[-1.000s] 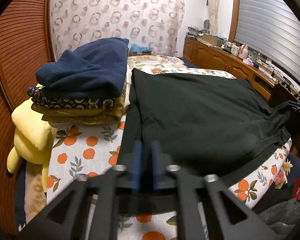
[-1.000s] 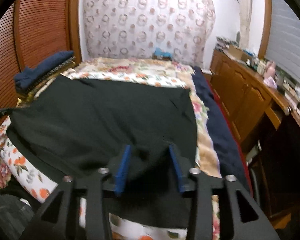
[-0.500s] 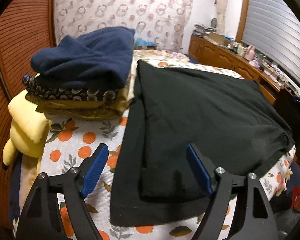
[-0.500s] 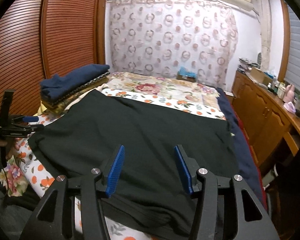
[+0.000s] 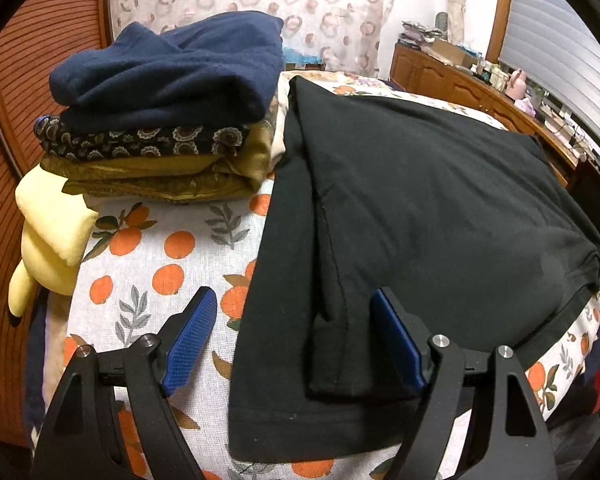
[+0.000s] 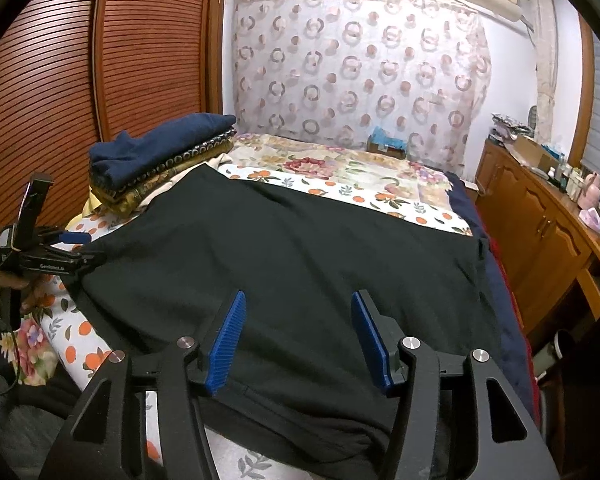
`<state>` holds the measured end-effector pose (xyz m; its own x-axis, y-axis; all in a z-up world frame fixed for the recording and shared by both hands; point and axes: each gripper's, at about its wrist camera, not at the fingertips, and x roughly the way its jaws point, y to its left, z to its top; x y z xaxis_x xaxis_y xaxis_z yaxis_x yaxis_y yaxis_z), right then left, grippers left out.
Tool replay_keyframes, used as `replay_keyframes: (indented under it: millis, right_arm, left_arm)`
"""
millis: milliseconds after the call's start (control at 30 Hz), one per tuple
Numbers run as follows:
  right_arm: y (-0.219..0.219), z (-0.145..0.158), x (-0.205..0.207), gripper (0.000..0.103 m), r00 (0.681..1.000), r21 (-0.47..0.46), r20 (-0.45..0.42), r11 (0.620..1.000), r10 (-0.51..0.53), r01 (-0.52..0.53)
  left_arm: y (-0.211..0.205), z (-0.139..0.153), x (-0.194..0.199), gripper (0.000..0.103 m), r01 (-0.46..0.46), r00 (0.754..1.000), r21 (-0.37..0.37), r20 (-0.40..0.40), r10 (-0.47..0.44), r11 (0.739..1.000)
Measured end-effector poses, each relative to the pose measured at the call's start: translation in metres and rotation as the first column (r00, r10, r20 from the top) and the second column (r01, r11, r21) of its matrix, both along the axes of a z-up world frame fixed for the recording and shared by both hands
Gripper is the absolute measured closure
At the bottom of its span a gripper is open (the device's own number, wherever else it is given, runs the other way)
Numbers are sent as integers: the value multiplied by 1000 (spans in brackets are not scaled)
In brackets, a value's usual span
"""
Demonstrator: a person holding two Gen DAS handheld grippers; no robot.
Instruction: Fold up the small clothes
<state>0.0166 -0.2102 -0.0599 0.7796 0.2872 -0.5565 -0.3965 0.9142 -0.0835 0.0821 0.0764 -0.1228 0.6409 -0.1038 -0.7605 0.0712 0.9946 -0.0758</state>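
The bed [image 6: 342, 168] fills both views, covered with a sheet [image 5: 168, 256] printed with oranges and leaves. On it lies the black garment [image 5: 420, 208] [image 6: 284, 264], spread flat and folded over itself, its doubled near edge hanging a little past the bed's edge in the right wrist view. A folded sleeve strip runs along its left side in the left wrist view. Just beside that side stands a stack [image 5: 160, 120] [image 6: 160, 160] of 3 folded clothes, a navy one on top. A yellow cushion [image 5: 48, 240] sits under the stack's near corner.

The left claw [image 5: 292, 344] [image 6: 74, 246] stands wide apart over the garment's near left corner, gripping nothing. The right claw [image 6: 296, 340] is about half open, its jaws having just been parting, the black cloth below them but not pinched.
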Motion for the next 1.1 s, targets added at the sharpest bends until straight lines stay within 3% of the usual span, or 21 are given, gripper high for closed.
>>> replay_keyframes:
  millis: [200,300,367,433,467,867,1100]
  right_arm:
    - [2,0,10,44,1000,4,-14,1000,-6,6]
    - [-2,-4,15,42,999,10,-28,1000,-21,21]
    - [-8,-7,20,42,998,14,-42,999,-35,36]
    - [-13,-12,20,42,997,17,-52,998,-53,54]
    - [-16,-14,20,42,997,20,-56,998,-60,61]
    - [-39,-19,21,42,985,43,-95,988,-146,151]
    - [-45,-11,12,42,976,91,-91,975,-195,203]
  left_arm:
    - [-14,-1,7,24,8,1000,28,-3,-8,1000]
    - [-21,0,8,46,48,999,20,5,-49,999]
    - [-25,2,9,70,71,997,11,1,-71,997]
    - [-30,4,10,87,101,995,-7,-1,-101,995]
    - [-33,5,10,91,103,995,-2,5,-103,995]
    - [-65,65,16,93,193,969,-95,177,-174,977]
    - [-134,106,40,93,359,912,-117,255,-321,926]
